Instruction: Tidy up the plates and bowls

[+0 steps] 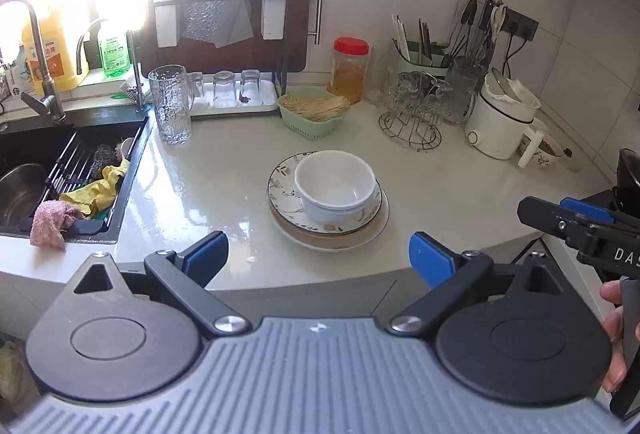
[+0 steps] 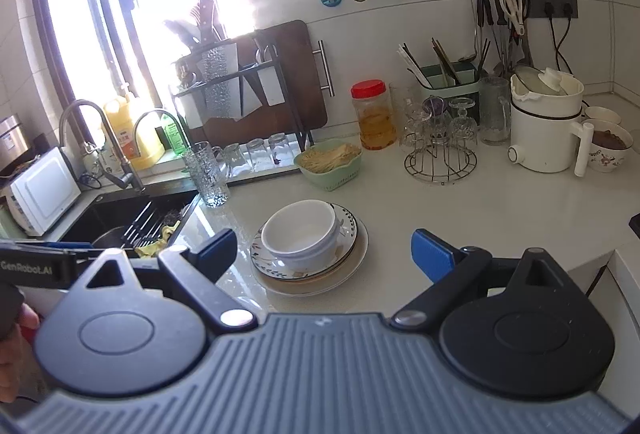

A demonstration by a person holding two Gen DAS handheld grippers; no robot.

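Nested white bowls (image 1: 336,186) upright, mouths up, atop stacked plates (image 1: 280,190) mid-counter (image 1: 460,194) | left gripper (image 1: 318,254) spread wide, empty, angled down at stack | right gripper (image 2: 324,252) likewise wide, empty.

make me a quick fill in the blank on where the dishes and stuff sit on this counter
1. The white bowls sit on a stack of ____.
2. The jar behind the green basket has a ____ lid.
3. The yellow cloth lies in the ____.
4. The jaws of the left gripper and the right gripper are both ____.

Missing words: plates; red; sink; open
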